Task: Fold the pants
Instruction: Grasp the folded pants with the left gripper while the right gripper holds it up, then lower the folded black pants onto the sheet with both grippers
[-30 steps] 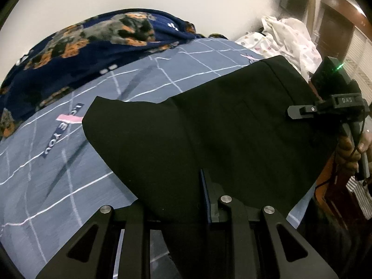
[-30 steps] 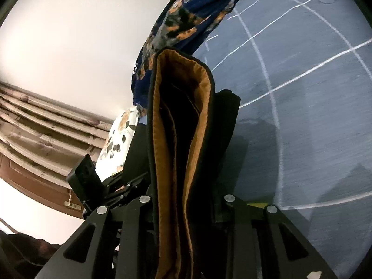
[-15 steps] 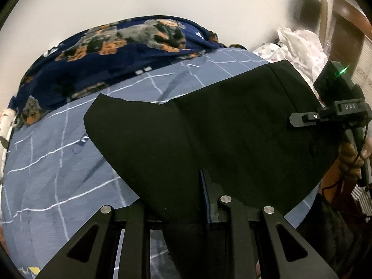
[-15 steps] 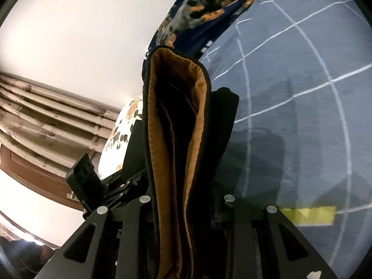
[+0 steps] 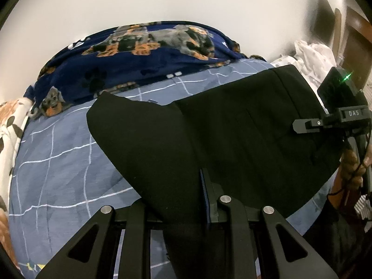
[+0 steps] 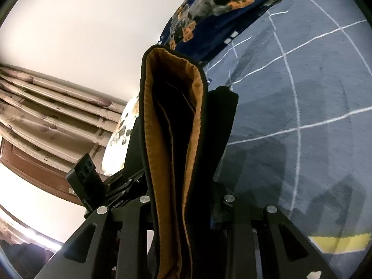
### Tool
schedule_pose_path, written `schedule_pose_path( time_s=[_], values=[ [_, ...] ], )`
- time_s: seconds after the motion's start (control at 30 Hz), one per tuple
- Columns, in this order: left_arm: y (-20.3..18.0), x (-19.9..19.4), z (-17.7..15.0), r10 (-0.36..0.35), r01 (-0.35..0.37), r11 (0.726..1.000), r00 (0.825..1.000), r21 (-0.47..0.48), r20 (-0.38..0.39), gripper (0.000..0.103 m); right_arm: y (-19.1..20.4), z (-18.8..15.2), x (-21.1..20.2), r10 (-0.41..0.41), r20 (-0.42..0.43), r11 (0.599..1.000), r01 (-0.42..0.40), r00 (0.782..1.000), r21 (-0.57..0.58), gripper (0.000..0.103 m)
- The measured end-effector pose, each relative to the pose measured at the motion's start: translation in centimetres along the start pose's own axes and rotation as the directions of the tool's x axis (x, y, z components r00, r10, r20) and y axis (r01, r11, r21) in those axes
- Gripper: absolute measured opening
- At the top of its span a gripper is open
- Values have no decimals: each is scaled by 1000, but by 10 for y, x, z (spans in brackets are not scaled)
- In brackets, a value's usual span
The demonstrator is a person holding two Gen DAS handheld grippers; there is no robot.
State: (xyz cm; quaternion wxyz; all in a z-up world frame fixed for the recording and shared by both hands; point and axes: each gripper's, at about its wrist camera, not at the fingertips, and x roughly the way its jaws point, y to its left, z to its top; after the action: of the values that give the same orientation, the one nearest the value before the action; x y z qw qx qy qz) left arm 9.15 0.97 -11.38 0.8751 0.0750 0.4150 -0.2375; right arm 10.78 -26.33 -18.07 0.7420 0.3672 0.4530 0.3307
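The black pants [image 5: 232, 139] are held up above the blue checked bedsheet [image 5: 58, 174], stretched between both grippers. My left gripper [image 5: 183, 200] is shut on one edge of the black cloth. My right gripper [image 6: 183, 200] is shut on the waistband [image 6: 172, 121], whose brown lining faces the camera. The right gripper also shows at the far right of the left wrist view [image 5: 307, 125], gripping the pants' other edge. The left gripper shows at the lower left of the right wrist view [image 6: 125, 183].
A navy blanket with a dog print [image 5: 139, 53] lies bunched along the wall at the bed's far side. White spotted cloth [image 5: 311, 55] is piled at the back right. A floral pillow [image 5: 9, 125] sits at the left. Curtains and a wooden door [image 6: 46, 127] stand behind.
Both grippers have carried the pants across the bed toward the dog-print blanket; the sheet's pink lettering has left the view. Both grips are unchanged.
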Motion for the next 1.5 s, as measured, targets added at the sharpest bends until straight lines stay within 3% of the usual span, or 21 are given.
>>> schedule_pose_path(
  time_s=[0.83, 1.5],
  values=[
    [72, 17, 29, 70, -66, 993, 997, -93, 41, 21, 6, 41, 48, 33, -42, 999, -33, 999, -3, 25],
    [145, 63, 84, 142, -132, 981, 988, -141, 65, 21, 3, 124, 111, 63, -31, 998, -64, 998, -12, 25]
  ],
)
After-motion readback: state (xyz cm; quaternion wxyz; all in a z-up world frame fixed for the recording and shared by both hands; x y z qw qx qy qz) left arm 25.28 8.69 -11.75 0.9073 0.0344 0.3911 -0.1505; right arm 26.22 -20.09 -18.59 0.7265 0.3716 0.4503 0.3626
